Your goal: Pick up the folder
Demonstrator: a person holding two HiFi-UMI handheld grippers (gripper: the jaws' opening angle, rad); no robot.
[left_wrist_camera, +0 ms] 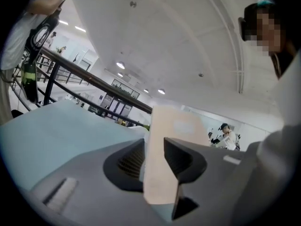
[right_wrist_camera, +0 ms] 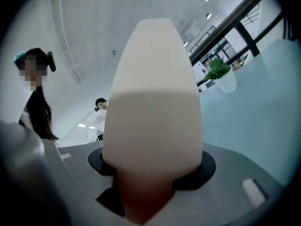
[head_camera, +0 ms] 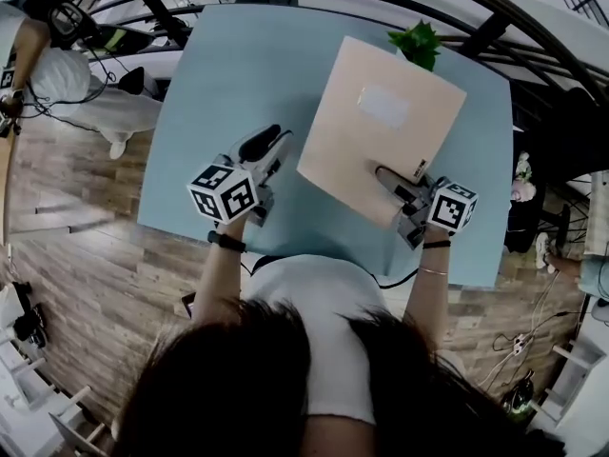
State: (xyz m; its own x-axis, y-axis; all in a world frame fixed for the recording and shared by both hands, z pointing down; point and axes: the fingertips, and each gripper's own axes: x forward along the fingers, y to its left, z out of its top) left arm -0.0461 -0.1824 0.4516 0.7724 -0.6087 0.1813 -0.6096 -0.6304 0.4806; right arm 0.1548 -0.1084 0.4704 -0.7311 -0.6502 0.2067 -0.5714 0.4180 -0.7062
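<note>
Forearms (head_camera: 225, 276) reach forward: right claw (head_camera: 387, 176) clamps the folder (head_camera: 366, 136) at its near edge, left claw (head_camera: 272, 148) slightly parted beside it.

The right claw (head_camera: 388, 175) pinches the tan folder (head_camera: 366, 122) over the blue table (head_camera: 238, 65), left claw (head_camera: 272, 141) alongside

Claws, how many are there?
2. The left claw is open above the table, left of the folder. The right claw is shut on the folder's near edge. No others show.
</note>
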